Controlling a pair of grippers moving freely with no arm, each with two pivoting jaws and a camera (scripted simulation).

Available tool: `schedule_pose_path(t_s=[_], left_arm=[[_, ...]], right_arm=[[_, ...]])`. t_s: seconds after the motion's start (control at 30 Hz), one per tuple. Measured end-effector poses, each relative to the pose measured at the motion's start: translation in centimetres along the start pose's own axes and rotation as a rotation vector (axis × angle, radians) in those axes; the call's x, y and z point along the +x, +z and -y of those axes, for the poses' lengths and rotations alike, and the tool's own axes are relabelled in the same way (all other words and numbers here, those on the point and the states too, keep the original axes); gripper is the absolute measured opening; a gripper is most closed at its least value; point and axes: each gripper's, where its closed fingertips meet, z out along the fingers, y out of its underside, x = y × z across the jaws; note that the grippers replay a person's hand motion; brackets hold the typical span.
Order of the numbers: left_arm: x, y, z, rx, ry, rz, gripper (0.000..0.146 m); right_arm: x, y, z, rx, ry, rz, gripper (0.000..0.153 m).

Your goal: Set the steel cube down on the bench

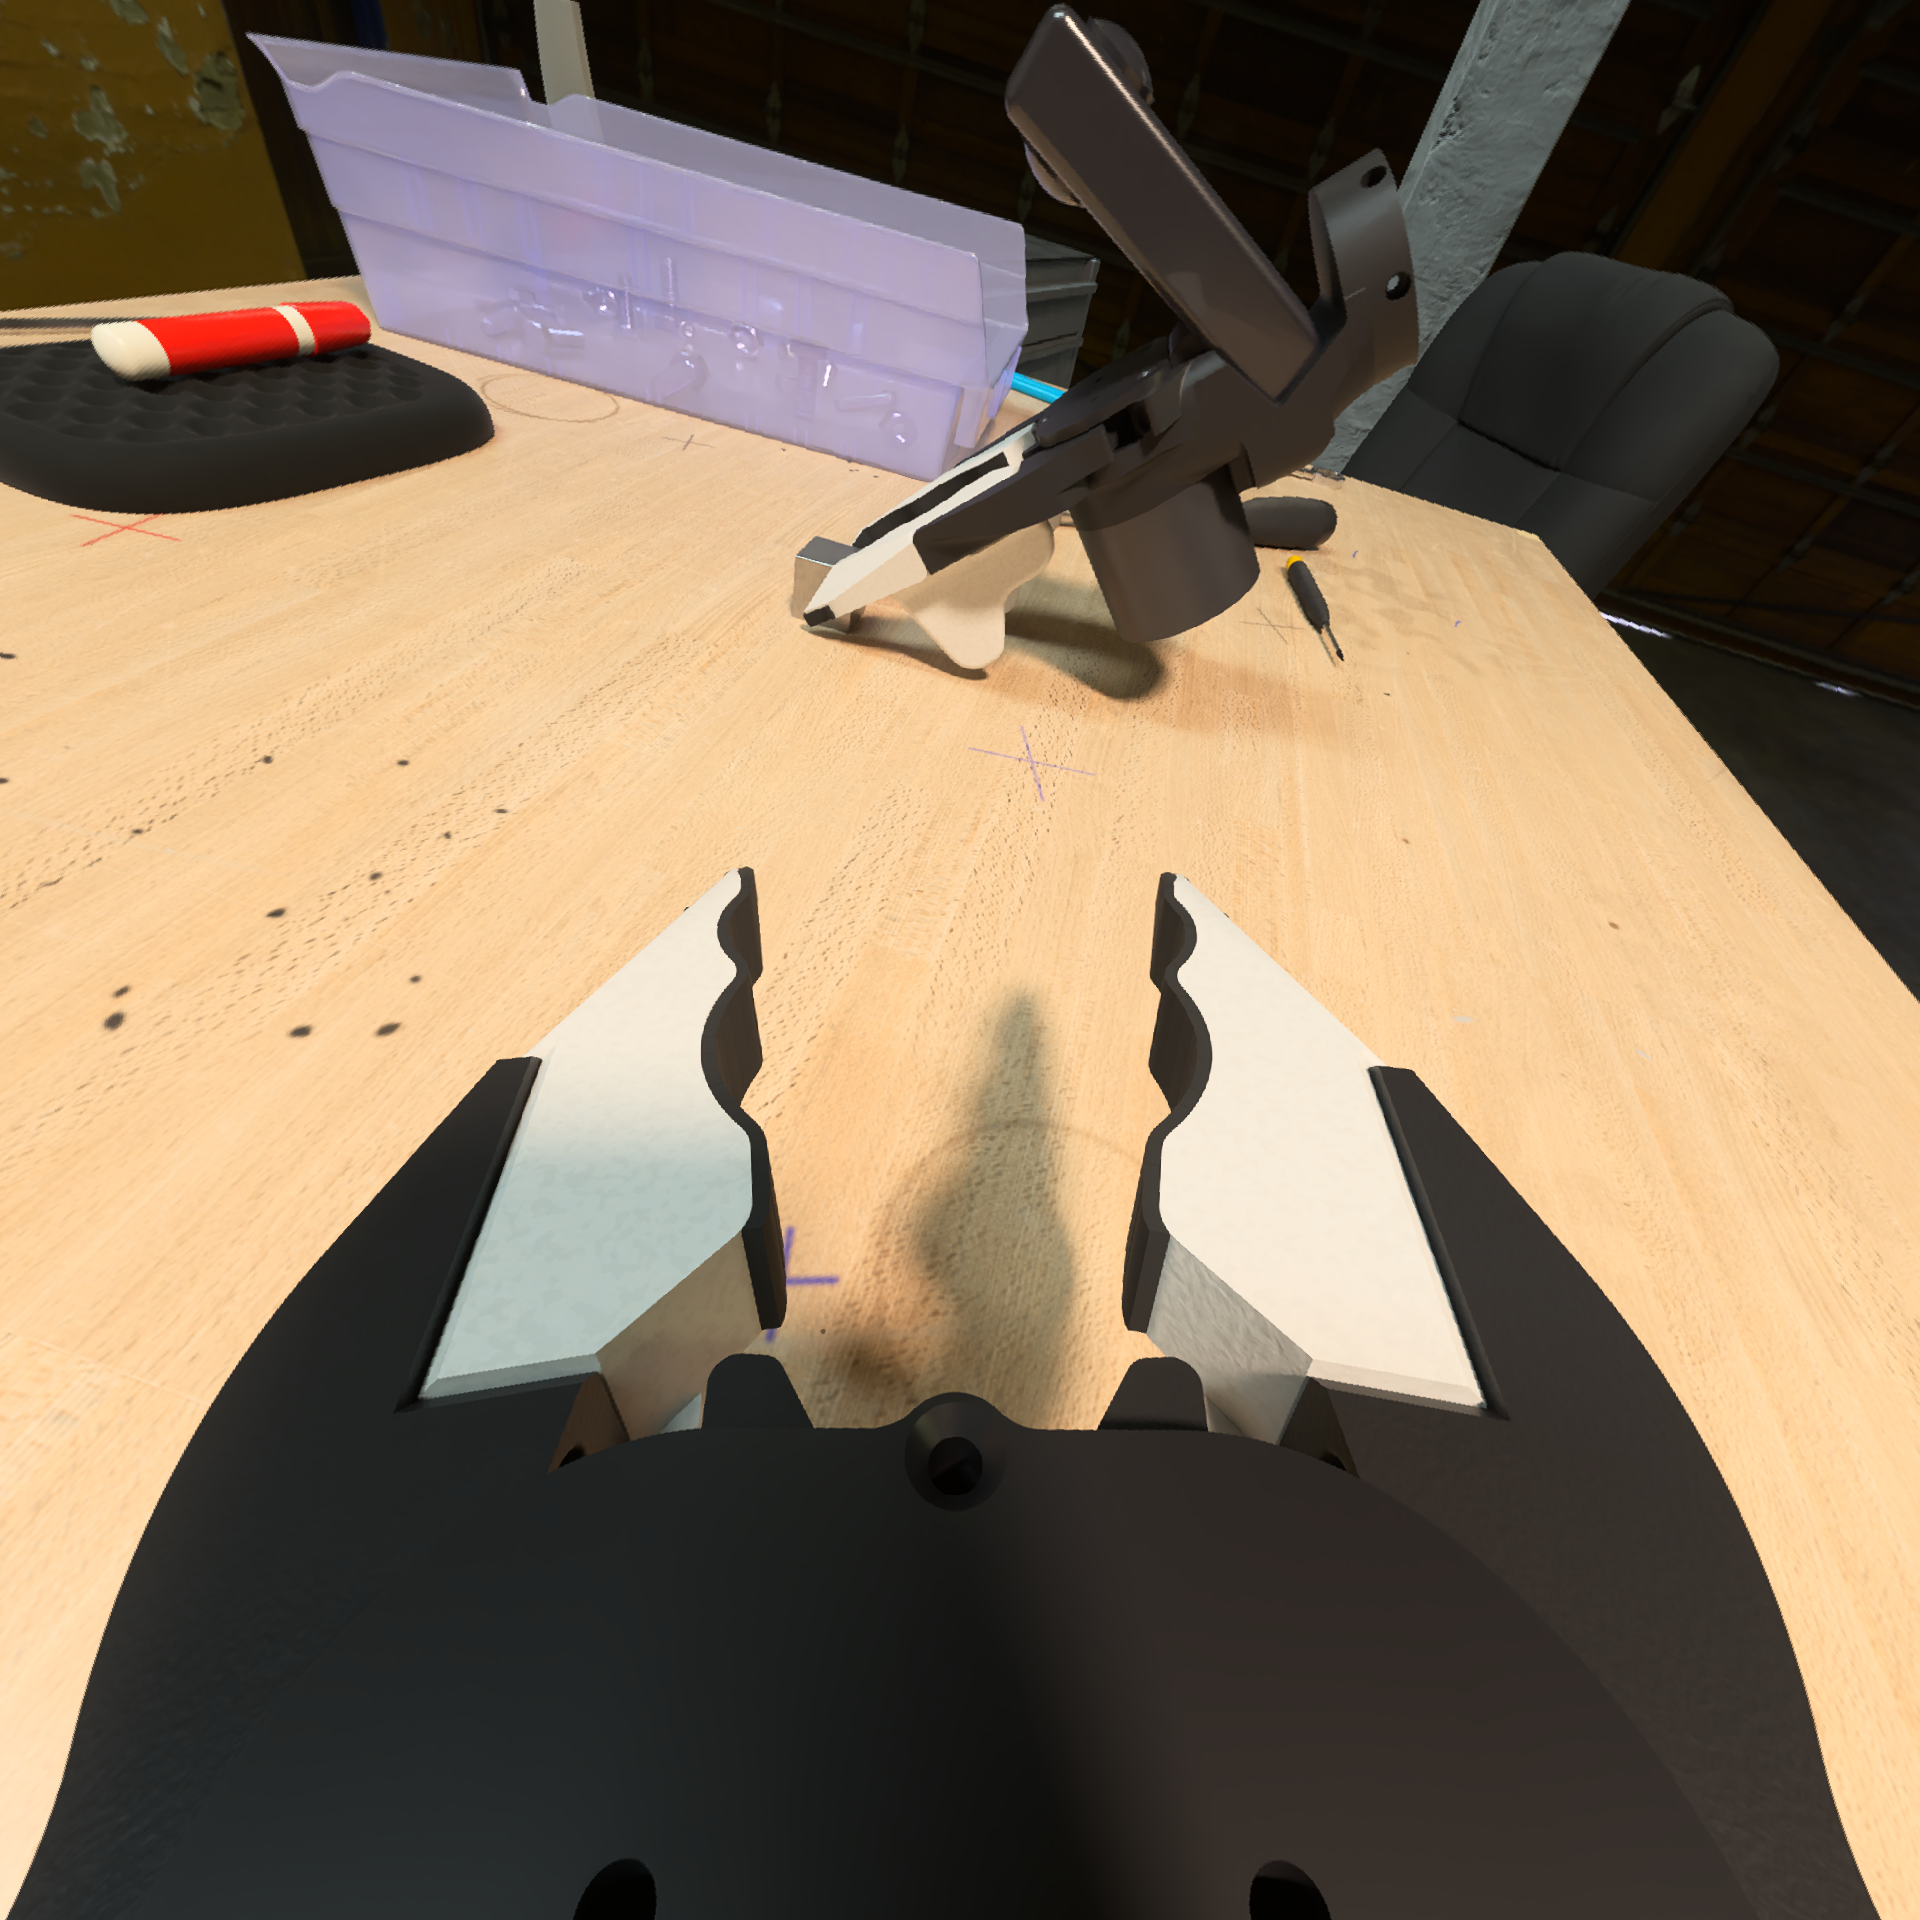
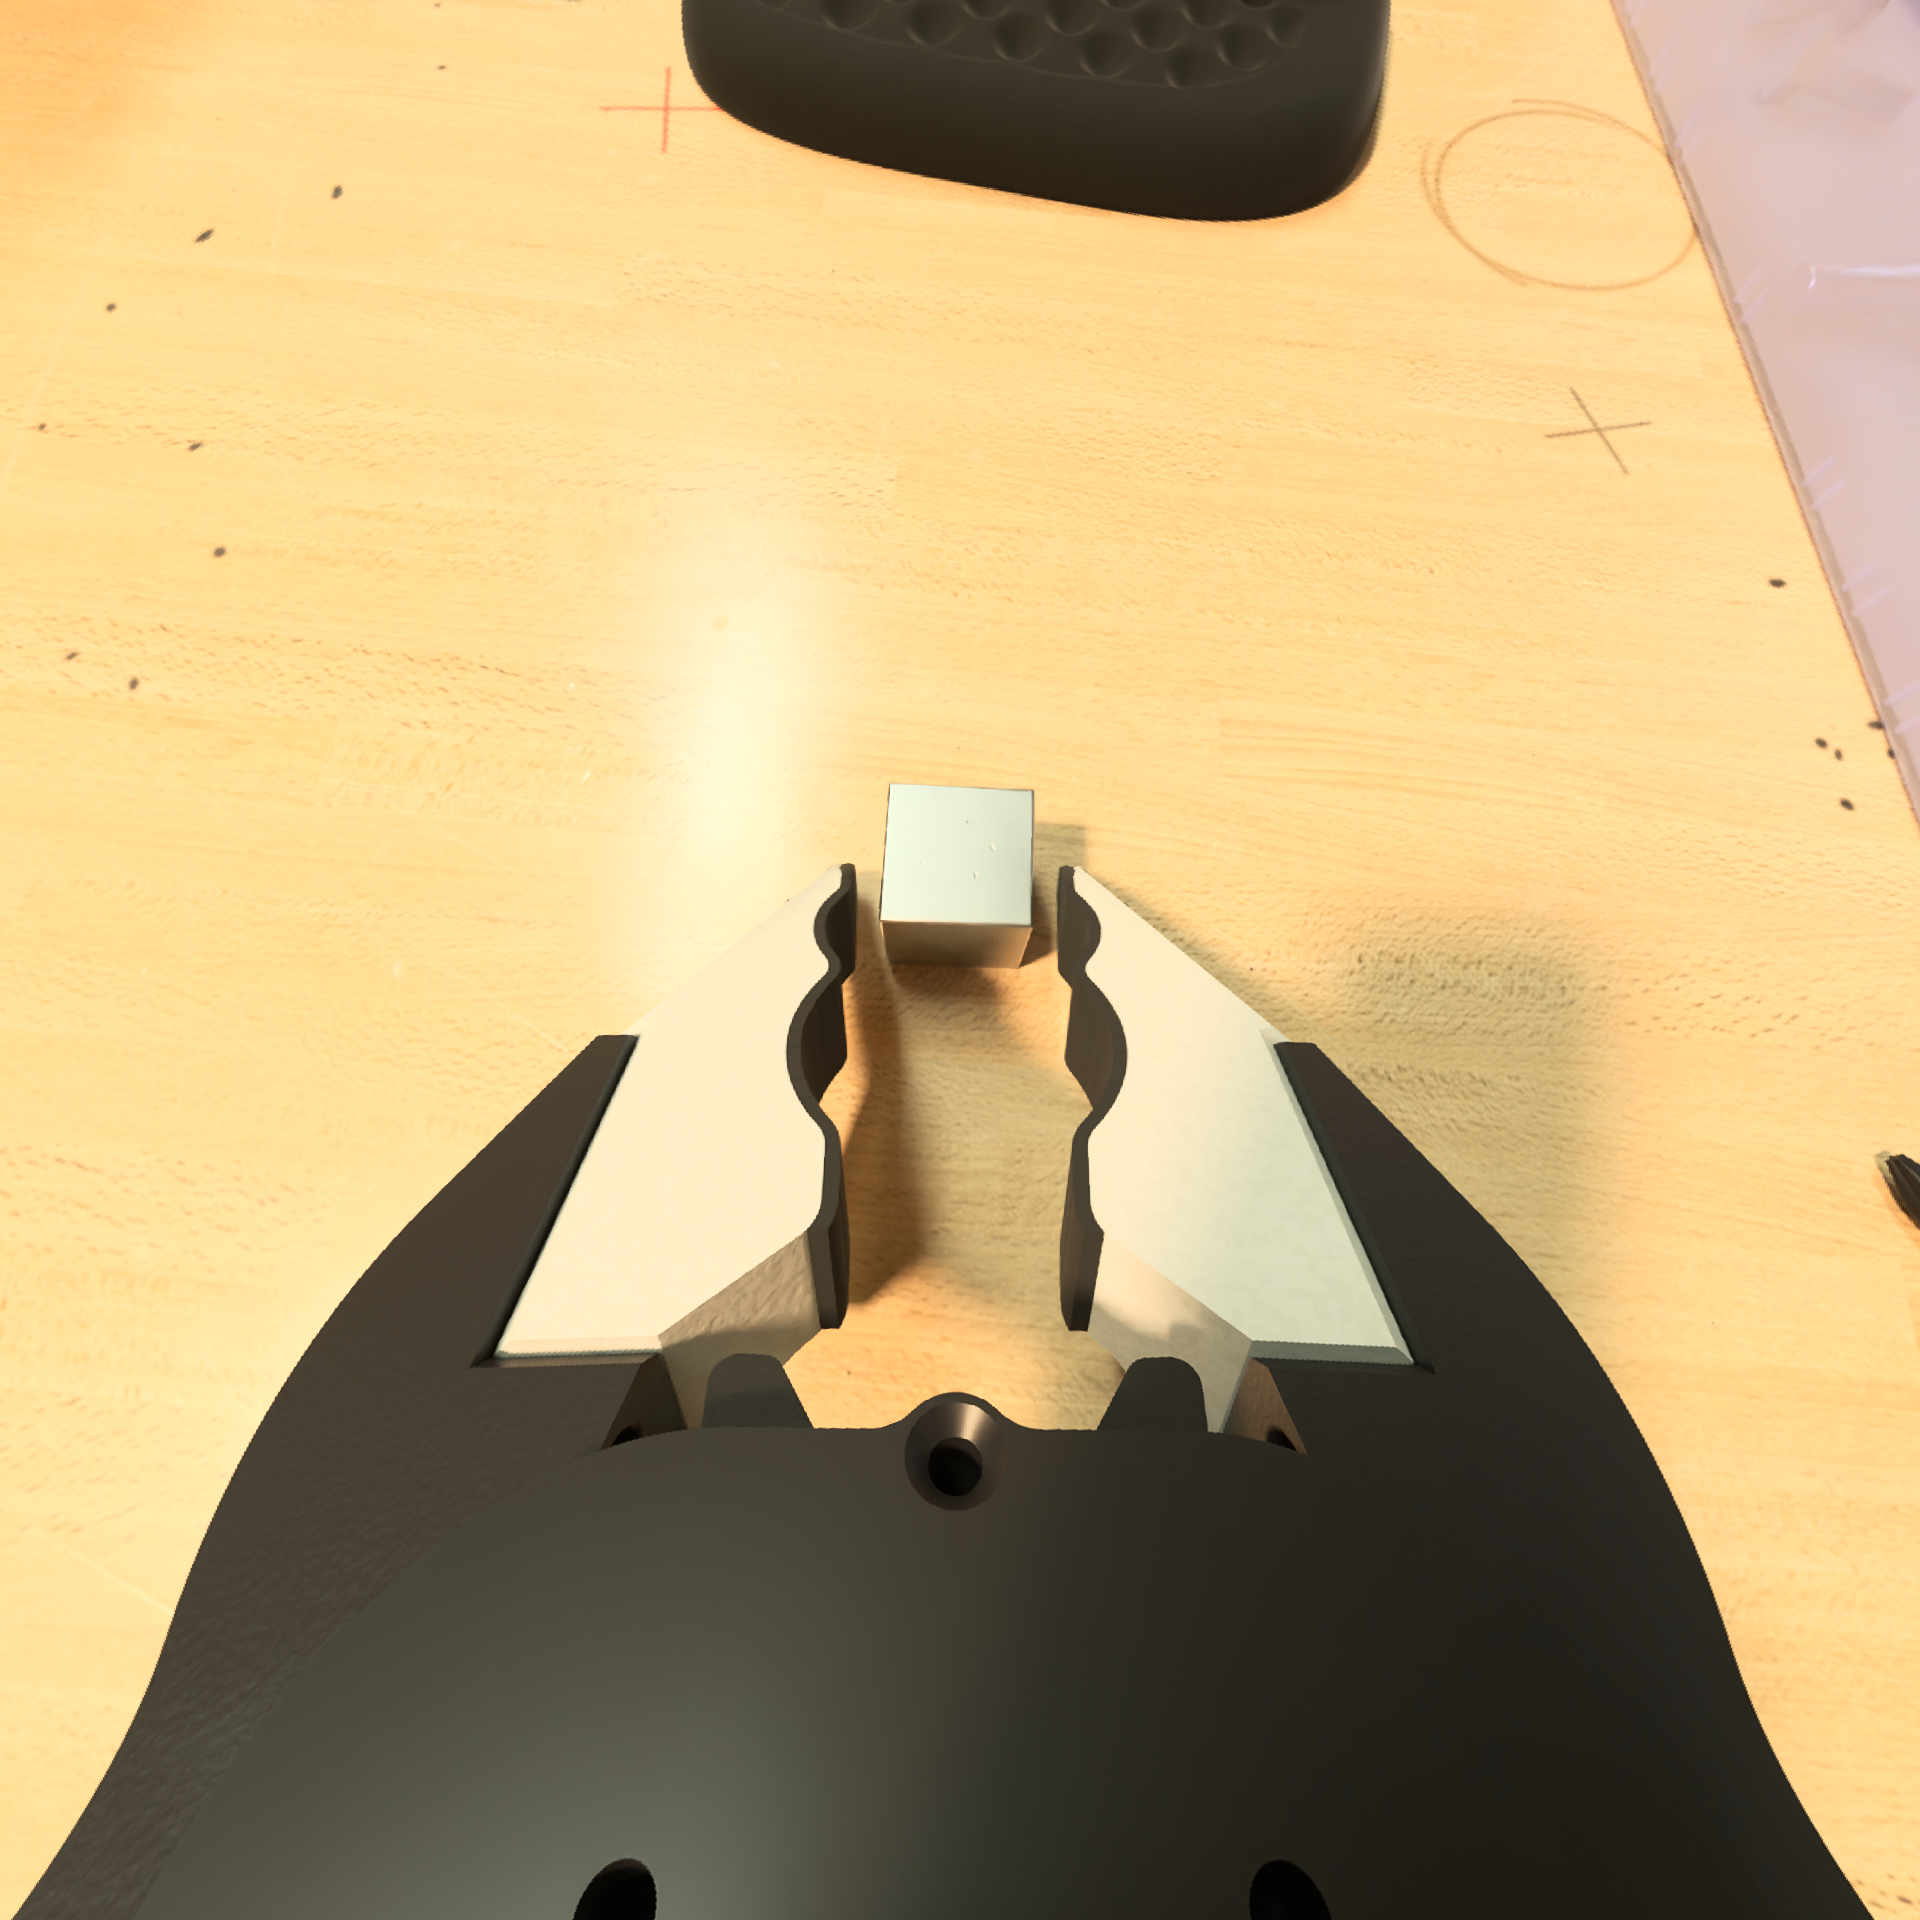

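The steel cube [image 2: 956, 868] rests on the wooden bench [image 2: 416, 623], between the tips of my right gripper [image 2: 956, 883]. The jaws are open, with a narrow gap showing on each side of the cube. In the left wrist view the right gripper [image 1: 831, 603] tilts down to the bench at the far middle, and the cube [image 1: 816, 569] shows at its fingertips. My left gripper [image 1: 956, 883] is open and empty, low over the bench [image 1: 416, 727], well short of the cube.
A black honeycomb pad [image 1: 208, 426] lies far left with a red and white cylinder [image 1: 229, 338] on it; the pad also shows in the right wrist view [image 2: 1039, 94]. A translucent purple bin [image 1: 665, 281] stands at the back. A small screwdriver [image 1: 1311, 603] and a black chair [image 1: 1558, 395] are at the right.
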Motion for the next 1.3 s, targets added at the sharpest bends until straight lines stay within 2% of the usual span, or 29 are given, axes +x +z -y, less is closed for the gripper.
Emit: schedule_pose_path(t_s=[0.13,0.33,0.4,0.5,0.67,0.77,1.1,1.3], left_arm=[[0.0,0.0,0.0,-0.002,-0.002,-0.001,0.076],[0.0,0.1,-0.1,-0.009,-0.004,-0.003,0.076],[0.0,0.1,-0.1,-0.009,-0.007,-0.004,0.076],[0.0,0.1,-0.1,-0.009,-0.011,-0.005,0.076],[0.0,0.1,-0.1,-0.01,-0.01,-0.004,0.076],[0.0,0.1,-0.1,-0.01,-0.01,-0.004,0.076],[0.0,0.1,-0.2,-0.013,-0.007,-0.004,0.076],[0.0,0.2,-0.2,-0.017,-0.007,-0.002,0.076]], right_arm=[[0.0,-1.1,0.1,0.02,-0.017,0.024,0.054],[0.0,-4.3,3.4,0.251,-0.034,0.055,0.054],[-0.4,-4.7,3.8,0.285,-0.044,0.068,0.054],[-1.0,-4.6,3.6,0.268,-0.092,0.054,0.054],[-1.7,-4.3,3.4,0.219,-0.306,-0.094,0.057],[-2.3,-4.2,3.4,0.223,-0.375,-0.126,0.057],[-2.5,-3.9,2.8,0.217,-0.243,-0.02,0.058],[-2.7,-3.8,2.8,0.216,-0.241,-0.014,0.058]])
